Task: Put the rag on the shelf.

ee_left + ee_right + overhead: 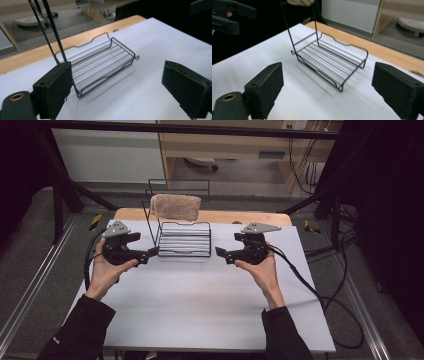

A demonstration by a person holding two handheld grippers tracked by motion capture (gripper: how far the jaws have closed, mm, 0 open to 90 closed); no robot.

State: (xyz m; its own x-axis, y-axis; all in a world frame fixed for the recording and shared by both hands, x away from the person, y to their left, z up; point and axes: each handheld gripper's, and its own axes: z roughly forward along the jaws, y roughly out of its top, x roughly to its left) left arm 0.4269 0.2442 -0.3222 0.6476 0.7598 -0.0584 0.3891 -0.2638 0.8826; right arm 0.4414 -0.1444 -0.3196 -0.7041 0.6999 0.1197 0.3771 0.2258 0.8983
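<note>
A black wire rack (184, 240) stands at the back middle of the white table (200, 305). A beige towel (175, 206) hangs over its tall top bar. My left gripper (151, 253) is open just left of the rack's tray, and its left jaw sits right beside the tray's near corner (77, 93). My right gripper (220, 253) is open a little to the right of the rack, with nothing between its jaws. The tray (329, 62) lies ahead in the right gripper view, with the towel's lower edge (299, 2) at the top. The left gripper (227, 15) shows there too.
A wooden strip (240, 216) runs along the table's far edge behind the rack. Cables (320, 295) trail off the right side onto the floor. Black frame bars (60, 185) stand at both back corners. A wooden cabinet (225, 145) is farther back.
</note>
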